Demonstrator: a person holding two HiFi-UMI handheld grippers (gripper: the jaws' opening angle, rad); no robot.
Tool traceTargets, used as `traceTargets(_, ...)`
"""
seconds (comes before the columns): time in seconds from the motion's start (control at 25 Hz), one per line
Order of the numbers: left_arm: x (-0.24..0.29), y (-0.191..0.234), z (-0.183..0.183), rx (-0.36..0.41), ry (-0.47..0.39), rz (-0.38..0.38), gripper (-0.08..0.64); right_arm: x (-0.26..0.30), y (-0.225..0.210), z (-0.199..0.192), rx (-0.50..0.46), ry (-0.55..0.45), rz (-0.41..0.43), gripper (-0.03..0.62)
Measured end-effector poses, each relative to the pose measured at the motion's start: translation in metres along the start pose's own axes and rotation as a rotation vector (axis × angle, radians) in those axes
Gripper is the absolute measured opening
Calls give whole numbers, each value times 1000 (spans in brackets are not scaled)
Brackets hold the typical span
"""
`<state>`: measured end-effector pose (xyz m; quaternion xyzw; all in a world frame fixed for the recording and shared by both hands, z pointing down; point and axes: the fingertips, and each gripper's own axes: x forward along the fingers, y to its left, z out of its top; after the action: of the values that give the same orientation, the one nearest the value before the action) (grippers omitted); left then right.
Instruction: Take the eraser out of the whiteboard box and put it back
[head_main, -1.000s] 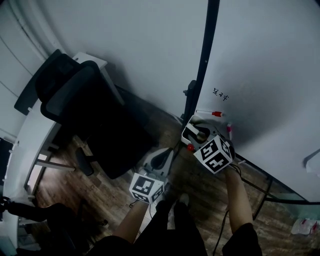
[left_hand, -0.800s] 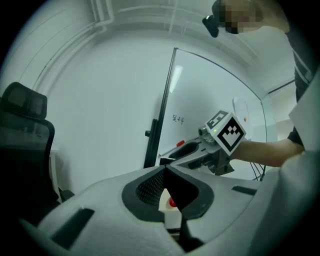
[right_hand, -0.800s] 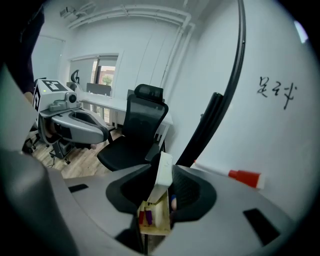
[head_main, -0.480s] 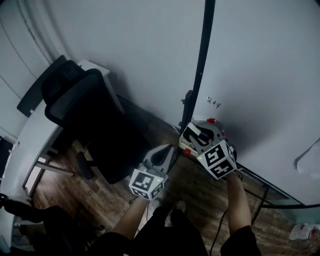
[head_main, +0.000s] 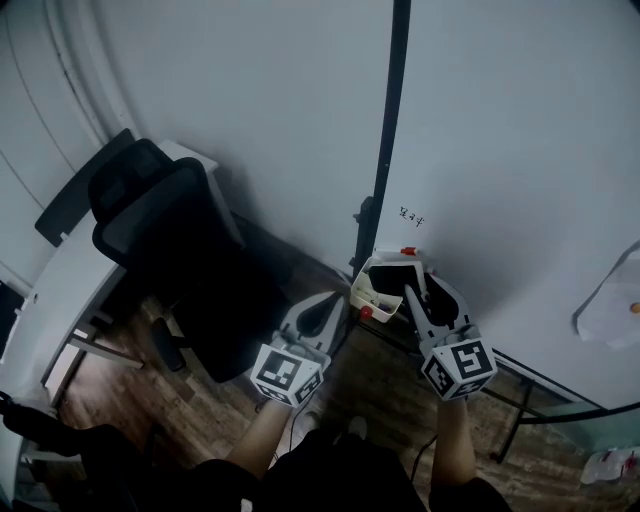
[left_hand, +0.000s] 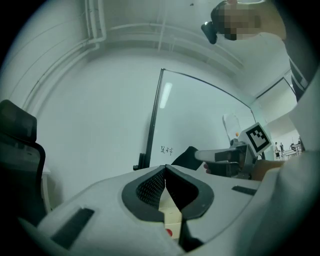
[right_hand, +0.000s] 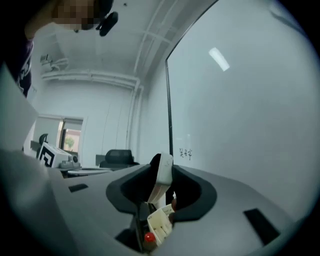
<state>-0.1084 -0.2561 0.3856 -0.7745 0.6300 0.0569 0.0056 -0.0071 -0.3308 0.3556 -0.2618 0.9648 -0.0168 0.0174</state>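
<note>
My right gripper (head_main: 426, 292) is shut on the eraser (right_hand: 163, 174), a white block with a black felt side, and holds it upright just above the whiteboard box (head_main: 374, 288). From the left gripper view the eraser (left_hand: 191, 156) shows as a dark wedge ahead of the right gripper (left_hand: 207, 159). The box (right_hand: 160, 223) is a white tray fixed at the whiteboard's (head_main: 520, 150) lower left corner, with a red knob (right_hand: 148, 237) on it. My left gripper (head_main: 322, 312) is to the left of the box, shut, with nothing in it (left_hand: 165, 169).
A black office chair (head_main: 170, 230) and a white desk (head_main: 60, 290) stand to the left on the wooden floor. The board's black frame post (head_main: 388, 140) rises beside the box. Small handwriting (head_main: 411, 217) marks the board; stand legs (head_main: 540, 400) run along the floor.
Both grippers have risen. The right one has come up out of the box with the eraser and rolled, so its marker cube now sits lower in the head view.
</note>
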Motion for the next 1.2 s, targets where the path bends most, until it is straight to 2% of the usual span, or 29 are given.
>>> traceTargets(0.2,-3,-16,18,18,-44,-36,5,-34,4,8,74,-174,-60,115)
traceTargets(0.48,-16,-37,46,79,-109,-86,5,-76,20,32,72,-364,-130,117)
traceTargets(0.68,-25,-40,57,99,-142,-84,5,-85,28,35,42,-382,-133,117)
traceTargets(0.88,-29,-39,55,113,-132,-73,5,-87,28,40,39,-392,-140,117)
traceTargets(1.2,-34,-37,54,93,-141,-84,5,-88,28,39,34,-389,-150,117)
